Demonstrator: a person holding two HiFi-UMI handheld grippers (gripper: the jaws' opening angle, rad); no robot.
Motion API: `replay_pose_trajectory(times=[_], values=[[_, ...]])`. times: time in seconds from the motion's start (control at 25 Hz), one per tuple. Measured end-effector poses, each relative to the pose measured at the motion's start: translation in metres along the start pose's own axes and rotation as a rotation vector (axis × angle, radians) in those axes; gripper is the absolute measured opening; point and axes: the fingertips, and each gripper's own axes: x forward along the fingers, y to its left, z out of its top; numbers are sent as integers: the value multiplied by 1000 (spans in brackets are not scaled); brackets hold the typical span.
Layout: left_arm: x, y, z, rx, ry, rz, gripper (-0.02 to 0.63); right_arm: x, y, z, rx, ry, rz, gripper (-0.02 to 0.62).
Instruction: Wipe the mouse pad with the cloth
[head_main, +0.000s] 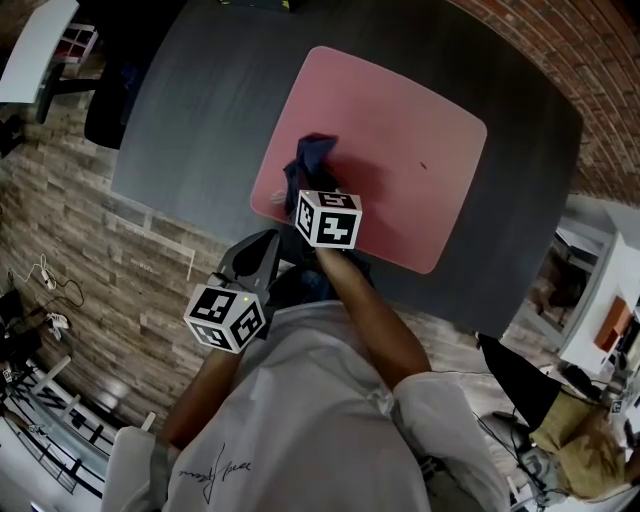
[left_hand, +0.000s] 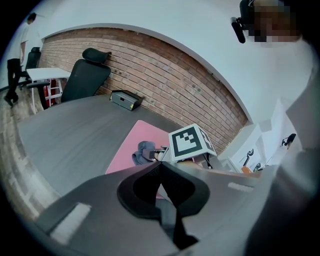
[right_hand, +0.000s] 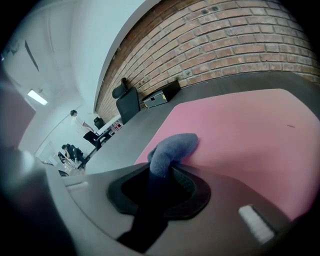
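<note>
wiping step: right gripper (right_hand: 160, 176) jaws pinch cloth (right_hand: 174, 146), bunched on mouse pad (right_hand: 250, 135) just ahead. left gripper (left_hand: 161, 186) jaws pressed together, empty. next: sweep cloth across bare pad beyond jaws.

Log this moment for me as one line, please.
step: wiping | right tongs: shut on cloth, cloth on mouse pad | left tongs: shut, empty, off the pad

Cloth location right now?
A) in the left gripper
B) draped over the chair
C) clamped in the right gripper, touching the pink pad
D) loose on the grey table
C: in the right gripper view the right gripper is shut on the cloth, whose free end lies on the mouse pad. The left gripper is closed on nothing.
</note>
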Motion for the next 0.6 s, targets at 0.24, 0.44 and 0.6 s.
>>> replay_pose_trajectory(times=[0.24,0.44,0.6], values=[[4,-1,0,7,19,-17,6,-4,-18,7,5,-3,-37,77],[17,-6,9,10,23,-39,5,-13,-49,19,25,-14,-71,77],[37,-25,14,11,31,-80,6,-21,-73,26,48,-18,-77,77]])
